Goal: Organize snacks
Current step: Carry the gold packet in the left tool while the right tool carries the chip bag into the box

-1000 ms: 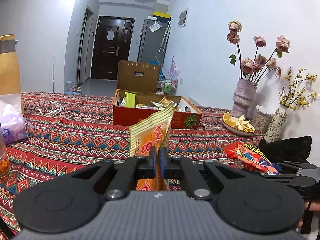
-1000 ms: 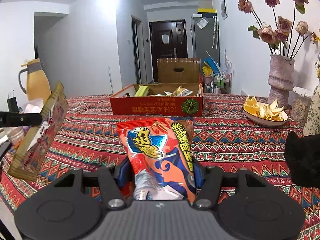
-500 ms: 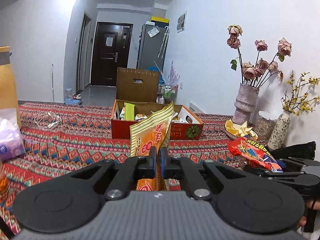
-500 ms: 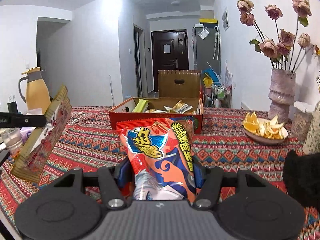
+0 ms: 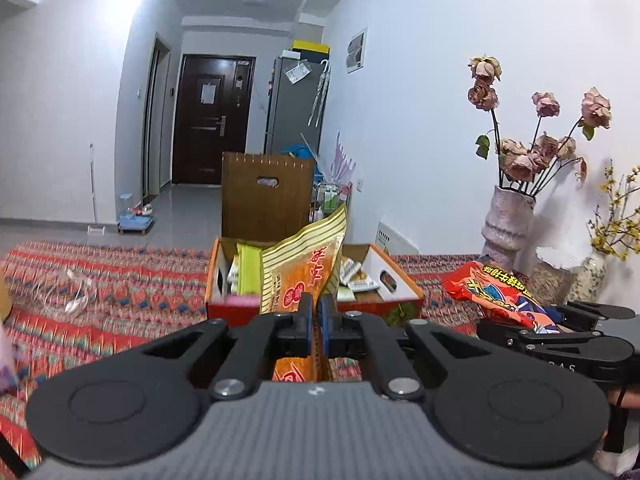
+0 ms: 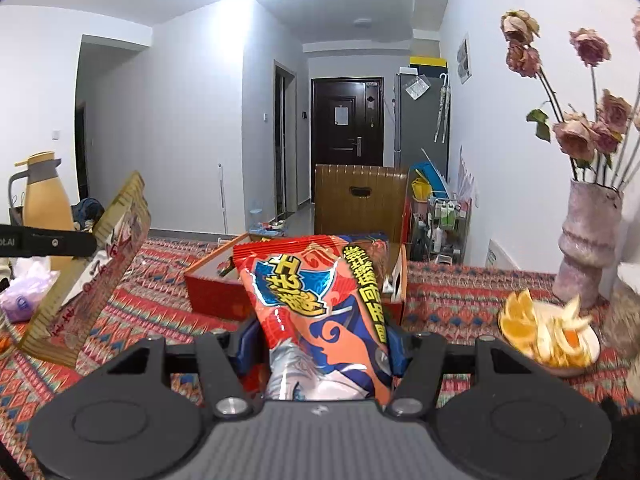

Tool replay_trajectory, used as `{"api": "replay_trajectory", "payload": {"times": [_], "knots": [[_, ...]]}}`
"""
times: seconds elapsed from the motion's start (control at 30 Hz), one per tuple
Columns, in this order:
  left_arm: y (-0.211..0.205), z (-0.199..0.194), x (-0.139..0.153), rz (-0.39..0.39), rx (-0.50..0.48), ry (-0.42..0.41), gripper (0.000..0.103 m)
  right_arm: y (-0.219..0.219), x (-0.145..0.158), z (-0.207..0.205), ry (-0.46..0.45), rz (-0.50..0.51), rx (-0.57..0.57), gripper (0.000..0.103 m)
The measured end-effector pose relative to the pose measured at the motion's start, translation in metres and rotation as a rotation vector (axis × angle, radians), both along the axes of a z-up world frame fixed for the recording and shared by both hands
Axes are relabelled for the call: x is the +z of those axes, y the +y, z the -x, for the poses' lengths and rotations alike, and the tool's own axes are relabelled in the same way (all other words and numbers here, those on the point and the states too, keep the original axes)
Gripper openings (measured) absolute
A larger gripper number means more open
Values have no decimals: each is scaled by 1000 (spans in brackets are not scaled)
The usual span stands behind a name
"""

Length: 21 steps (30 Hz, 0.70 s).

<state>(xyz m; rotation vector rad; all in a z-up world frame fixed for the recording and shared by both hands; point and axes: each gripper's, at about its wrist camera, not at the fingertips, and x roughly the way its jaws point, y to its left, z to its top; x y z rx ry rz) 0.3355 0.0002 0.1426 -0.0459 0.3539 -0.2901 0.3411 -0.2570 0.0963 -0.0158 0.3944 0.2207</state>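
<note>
With two packets lifted and none yet dropped in, the snack sorting stood part done.

The left gripper (image 5: 315,312) had its jaws pinched tight on a yellow-orange packet (image 5: 304,268), and the right gripper (image 6: 320,344) clamped a fat red chip bag (image 6: 320,304) at mid width; both hung near the red cardboard box (image 5: 236,312), already holding several snacks. The table (image 6: 460,292) wore a bright patterned cloth, with a bowl of orange peel (image 6: 548,332), a vase of dried roses (image 6: 588,240), a thermos (image 6: 40,196) and a dark door (image 5: 212,120) down the hall.
</note>
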Motion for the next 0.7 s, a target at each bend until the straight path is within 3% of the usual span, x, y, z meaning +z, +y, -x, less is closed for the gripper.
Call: {"api": "replay_trajectory", "payload": {"times": [0.4,0.7], "knots": [[-22,-102,20,-19,-32,-80,5,0,6,-114,-8,8,27,59],[-38,-210,5,8,-29,-16,5,-1,-25,-207,63,-58,17,59]]}}
